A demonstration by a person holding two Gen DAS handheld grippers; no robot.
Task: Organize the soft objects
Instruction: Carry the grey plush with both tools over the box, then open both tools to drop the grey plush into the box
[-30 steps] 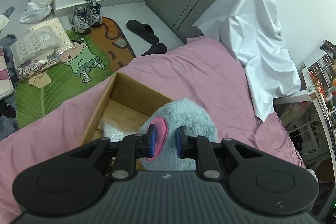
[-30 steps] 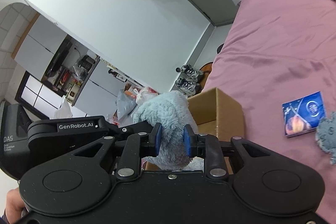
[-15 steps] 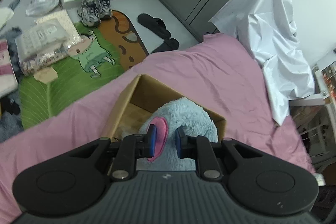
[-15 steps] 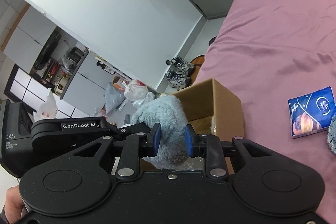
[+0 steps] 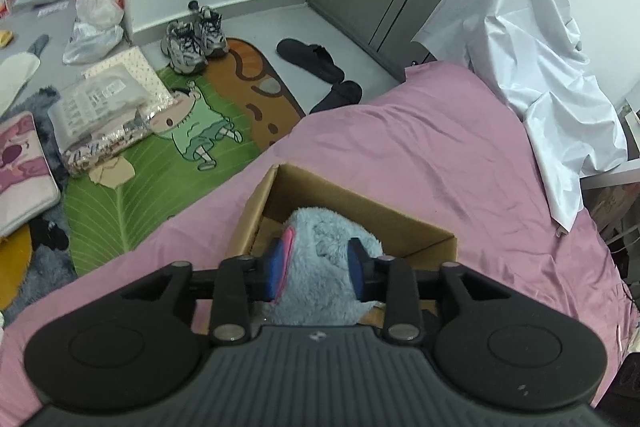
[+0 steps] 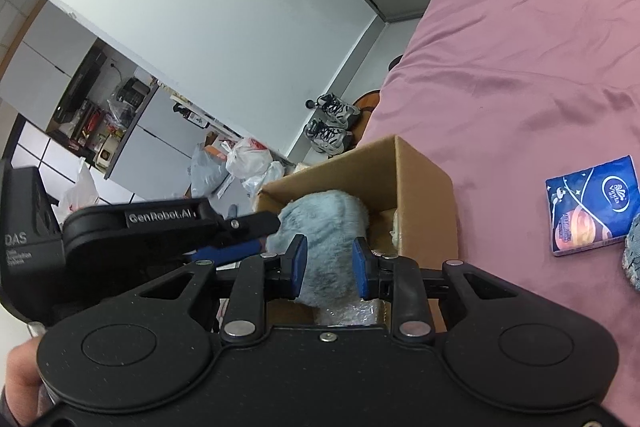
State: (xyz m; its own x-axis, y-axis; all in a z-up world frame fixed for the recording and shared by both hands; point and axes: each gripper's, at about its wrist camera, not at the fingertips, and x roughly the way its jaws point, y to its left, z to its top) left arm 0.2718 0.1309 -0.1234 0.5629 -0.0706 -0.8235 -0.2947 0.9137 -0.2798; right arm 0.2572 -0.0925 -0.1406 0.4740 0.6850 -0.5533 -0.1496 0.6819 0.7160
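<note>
A fluffy light-blue plush toy (image 5: 320, 263) with a pink patch sits partly down inside an open cardboard box (image 5: 360, 203) on the pink bed. My left gripper (image 5: 316, 269) has its jaws spread wide around the plush, the fingers flanking it. In the right wrist view the plush (image 6: 324, 223) fills the box (image 6: 424, 179), and my right gripper (image 6: 328, 263) also stands with its jaws apart on either side of it. The left gripper body (image 6: 160, 223) shows at the left of that view. Bubble wrap lies in the box under the plush.
A blue tissue pack (image 6: 592, 199) and a grey-blue soft thing (image 6: 632, 255) lie on the pink sheet right of the box. A white cover (image 5: 532, 67) drapes furniture at the bed's far side. Shoes (image 5: 192, 43), slippers, bags and a green mat (image 5: 140, 167) are on the floor.
Both grippers have carried the plush down into the box and their jaws have opened from a tight pinch to a wide gap.
</note>
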